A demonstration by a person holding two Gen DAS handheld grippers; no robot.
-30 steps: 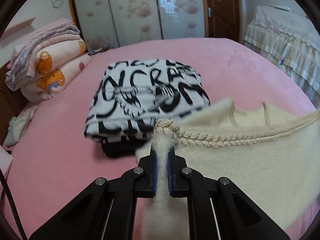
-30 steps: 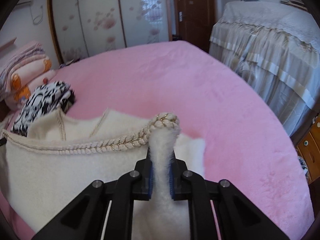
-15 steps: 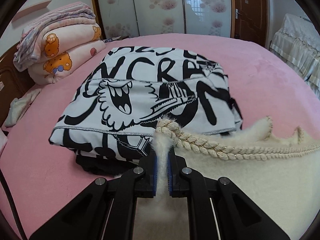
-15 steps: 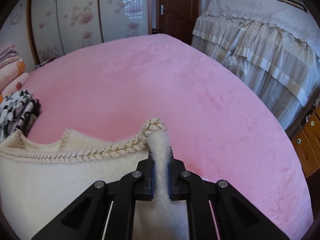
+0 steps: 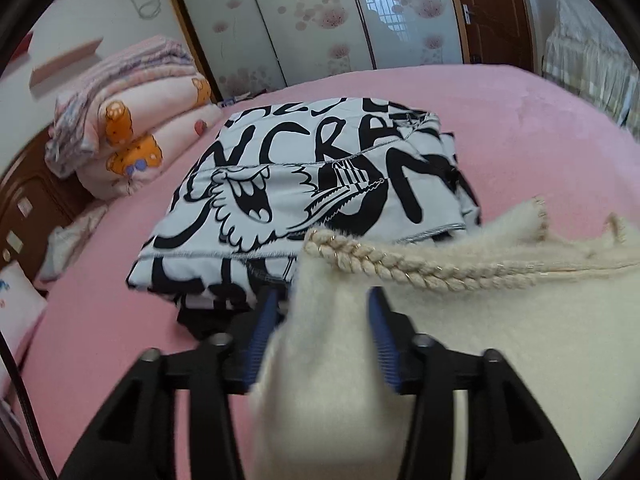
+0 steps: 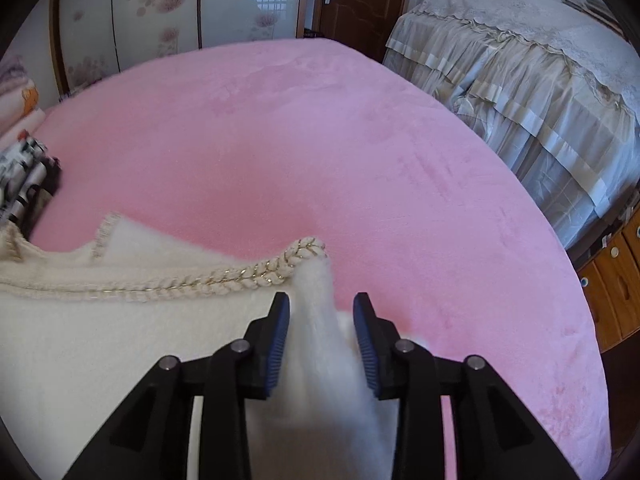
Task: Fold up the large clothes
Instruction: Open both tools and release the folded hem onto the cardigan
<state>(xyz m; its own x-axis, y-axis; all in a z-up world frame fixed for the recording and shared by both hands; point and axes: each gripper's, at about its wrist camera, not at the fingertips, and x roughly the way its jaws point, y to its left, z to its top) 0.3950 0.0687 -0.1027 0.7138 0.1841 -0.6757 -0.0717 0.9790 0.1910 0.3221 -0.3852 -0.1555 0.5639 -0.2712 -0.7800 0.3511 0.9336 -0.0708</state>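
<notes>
A fluffy cream garment (image 5: pixel 500 340) with a braided rope trim (image 5: pixel 420 268) lies on the pink bed (image 5: pixel 540 160). Its left corner stands up as a ridge between the jaws of my left gripper (image 5: pixel 322 296), which are opening; the blue pads no longer squeeze it. In the right wrist view, the same cream garment (image 6: pixel 120 340) and its trim (image 6: pixel 240 276) end at the right corner. That corner rises loosely between the opening jaws of my right gripper (image 6: pixel 320 300), with a gap on each side. The left corner overlaps a folded black-and-white printed garment (image 5: pixel 312 184).
Folded blankets (image 5: pixel 132 128) are stacked at the bed's far left by a wooden headboard (image 5: pixel 24 208). Wardrobe doors (image 5: pixel 320 20) stand behind the bed. A second bed with a frilled cover (image 6: pixel 520 80) and wooden drawers (image 6: pixel 612 280) lie to the right. Bare pink bed (image 6: pixel 300 140) stretches ahead.
Both grippers came forward and down with the cream garment's top edge, laying it on the bed. Both then went from shut on the corners to spread apart, and the fabric slackened.
</notes>
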